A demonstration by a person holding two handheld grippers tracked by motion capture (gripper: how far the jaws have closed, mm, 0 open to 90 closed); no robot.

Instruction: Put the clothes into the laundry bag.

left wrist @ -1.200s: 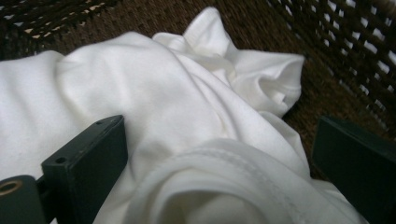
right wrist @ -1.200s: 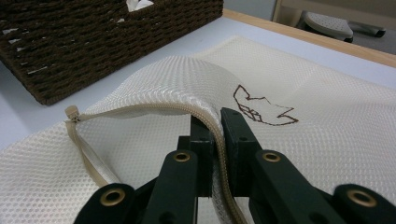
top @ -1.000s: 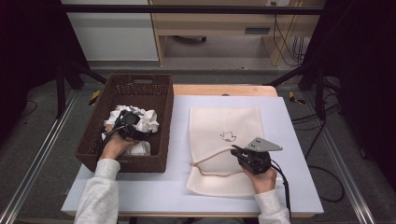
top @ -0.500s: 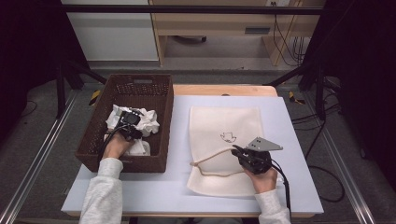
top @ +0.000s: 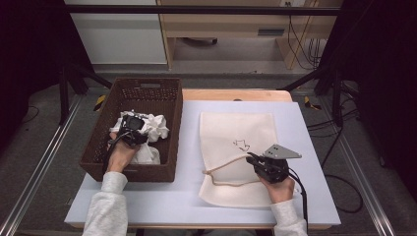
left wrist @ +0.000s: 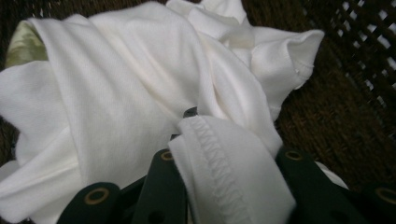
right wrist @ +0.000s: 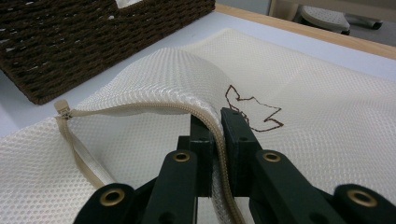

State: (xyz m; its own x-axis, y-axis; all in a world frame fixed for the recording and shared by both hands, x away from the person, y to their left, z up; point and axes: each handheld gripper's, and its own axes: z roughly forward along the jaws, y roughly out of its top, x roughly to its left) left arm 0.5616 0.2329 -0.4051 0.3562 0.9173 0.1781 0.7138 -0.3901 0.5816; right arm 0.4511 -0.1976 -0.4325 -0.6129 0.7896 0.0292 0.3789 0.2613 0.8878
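Pale desk point(top: 231, 19) (cables point(top: 295, 29) beside) beyond white table point(top: 187, 147).

Your left gripper point(top: 132, 129) sits inside the basket point(top: 147, 91), forearm reaching in over its near wall; its jaws have just been closing and now pinch a fold of white cloth point(left wrist: 140, 93) between them. Your right gripper point(top: 258, 161) rests well to the right of the basket, jaws clamped on the mesh bag's point(right wrist: 327, 107) zipper edge

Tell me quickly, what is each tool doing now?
Left tool: just closed on the white cloth.
Right tool: shut on the mesh bag zipper edge.
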